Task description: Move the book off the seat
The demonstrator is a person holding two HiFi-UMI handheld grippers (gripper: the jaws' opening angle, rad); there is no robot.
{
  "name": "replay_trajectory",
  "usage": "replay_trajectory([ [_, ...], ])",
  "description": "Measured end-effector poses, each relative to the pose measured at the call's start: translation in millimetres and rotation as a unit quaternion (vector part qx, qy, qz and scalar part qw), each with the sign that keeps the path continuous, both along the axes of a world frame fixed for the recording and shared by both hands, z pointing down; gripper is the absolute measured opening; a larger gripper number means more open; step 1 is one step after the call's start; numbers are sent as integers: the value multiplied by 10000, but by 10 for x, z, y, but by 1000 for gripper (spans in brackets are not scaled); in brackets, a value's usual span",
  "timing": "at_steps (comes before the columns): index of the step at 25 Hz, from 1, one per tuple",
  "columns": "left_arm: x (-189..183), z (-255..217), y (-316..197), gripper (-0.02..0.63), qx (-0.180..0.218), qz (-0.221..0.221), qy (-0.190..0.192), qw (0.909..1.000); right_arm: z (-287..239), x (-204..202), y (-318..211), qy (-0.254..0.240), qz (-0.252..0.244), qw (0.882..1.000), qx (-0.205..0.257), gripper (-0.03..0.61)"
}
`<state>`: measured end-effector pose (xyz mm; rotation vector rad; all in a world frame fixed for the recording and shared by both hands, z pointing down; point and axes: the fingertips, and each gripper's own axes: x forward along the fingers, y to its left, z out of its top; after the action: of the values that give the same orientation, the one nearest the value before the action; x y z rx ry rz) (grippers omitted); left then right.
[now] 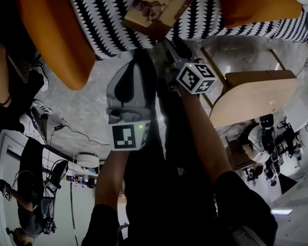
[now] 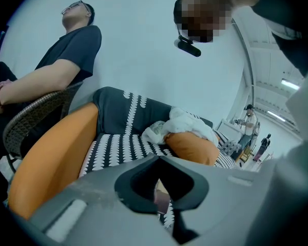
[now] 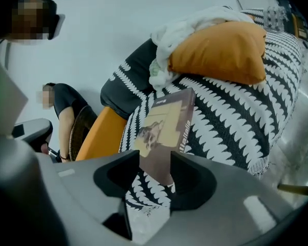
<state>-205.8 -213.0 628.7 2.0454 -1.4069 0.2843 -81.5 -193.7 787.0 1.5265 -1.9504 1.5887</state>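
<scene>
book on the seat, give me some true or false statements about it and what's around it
The book lies on the black-and-white patterned seat. True.
The right gripper is clamped shut on the book. False: its jaws stand apart, with the book's near corner showing between them.
An orange cushion rests on the seat beyond the book. True.
The white cloth lies on the floor. False: it is heaped over the orange cushion.
The book's cover is plain blue. False: it is tan and brown with a picture.
</scene>
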Motion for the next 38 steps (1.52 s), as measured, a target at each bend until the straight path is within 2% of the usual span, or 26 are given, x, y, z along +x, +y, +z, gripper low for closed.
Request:
replay_trajectory([
  [15,-16,463,2,6,-197,51,82,9998,629,-80,112,-514,154,9980,-349,235],
  [27,-41,479,-130,6,-298,67,128,9995,710,-177,-106,-902,186,9948,-442,250],
  [31,-45,499,-141,6,-296,37,171,9994,747,-213,-155,-927,89,9947,-437,252],
  [38,-44,523,-92,6,-263,73,202,9994,789,-209,-101,-984,231,9933,-568,249],
])
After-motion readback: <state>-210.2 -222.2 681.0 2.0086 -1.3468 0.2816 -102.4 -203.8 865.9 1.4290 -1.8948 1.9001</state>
